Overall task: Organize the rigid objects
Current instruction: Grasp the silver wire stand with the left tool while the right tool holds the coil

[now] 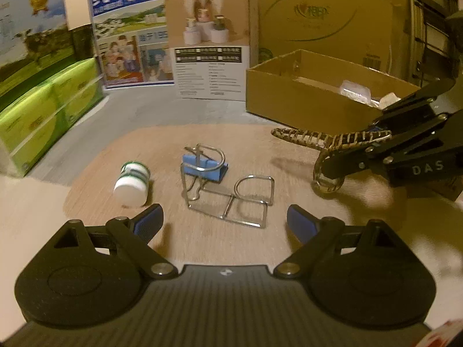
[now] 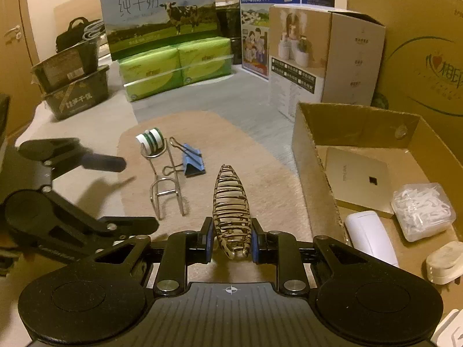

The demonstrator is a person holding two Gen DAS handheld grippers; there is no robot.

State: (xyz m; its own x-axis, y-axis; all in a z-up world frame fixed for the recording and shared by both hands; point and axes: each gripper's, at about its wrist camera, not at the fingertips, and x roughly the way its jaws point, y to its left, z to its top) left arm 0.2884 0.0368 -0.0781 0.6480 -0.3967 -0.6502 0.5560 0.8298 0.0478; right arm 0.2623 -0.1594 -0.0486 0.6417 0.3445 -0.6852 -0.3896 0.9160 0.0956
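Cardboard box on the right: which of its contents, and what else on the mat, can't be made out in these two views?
- Left wrist view: the cardboard box shows little inside; its front wall and the right gripper hide most of it.
- Right wrist view: the white plug is cut off by the edge.
- Right wrist view: the hair clip has its rear end hidden between the pads.
- Both views: the small bottle has a label too small to read.

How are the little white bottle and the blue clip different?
The white bottle is round and lies on its side; the blue clip is wedge-shaped and props up wire handles. The bottle wears green bands; the clip is plain blue. Both sit untouched on the tan mat.
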